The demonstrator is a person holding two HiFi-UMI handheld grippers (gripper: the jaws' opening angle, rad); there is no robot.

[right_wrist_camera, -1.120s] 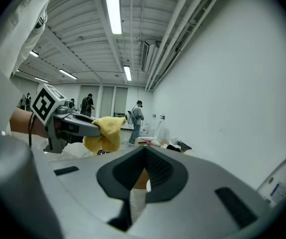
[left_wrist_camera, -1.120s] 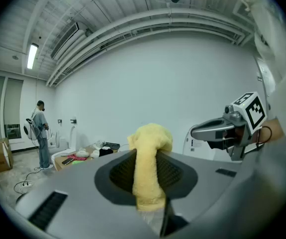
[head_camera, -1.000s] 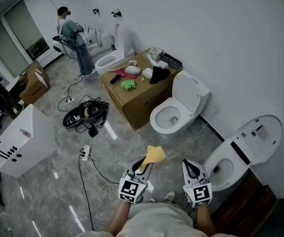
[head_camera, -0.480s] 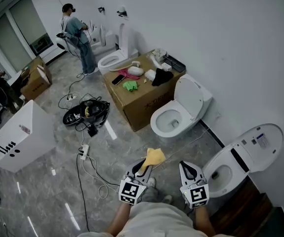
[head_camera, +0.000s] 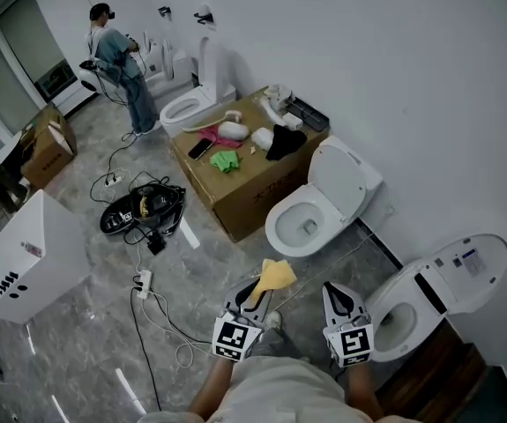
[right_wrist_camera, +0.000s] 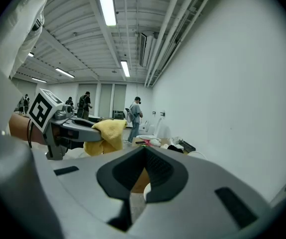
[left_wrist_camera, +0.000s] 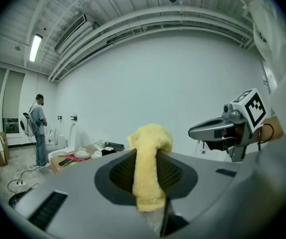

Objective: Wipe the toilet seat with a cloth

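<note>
A yellow cloth (head_camera: 276, 275) sticks out of my left gripper (head_camera: 258, 293), which is shut on it low in the head view. In the left gripper view the cloth (left_wrist_camera: 149, 169) drapes over the closed jaws. My right gripper (head_camera: 341, 298) is beside it, shut with nothing in it; its jaws (right_wrist_camera: 143, 156) meet at the tip. A white toilet (head_camera: 299, 220) with its lid up stands just ahead on the floor. A second toilet (head_camera: 406, 305) with its lid (head_camera: 465, 261) raised sits to the right of my right gripper. Both grippers hang above the floor, apart from either toilet.
A cardboard box (head_camera: 257, 186) with rags, a phone and other items on top stands behind the middle toilet. A third toilet (head_camera: 182, 107) and a person (head_camera: 115, 60) are at the far left. A black bag (head_camera: 142, 206), cables, a power strip (head_camera: 142, 281) and a white case (head_camera: 24, 258) lie on the floor to the left.
The view has drifted a little, so the toilets sit slightly nearer and lower left. Both grippers keep their places and the cloth stays clamped in the left one.
</note>
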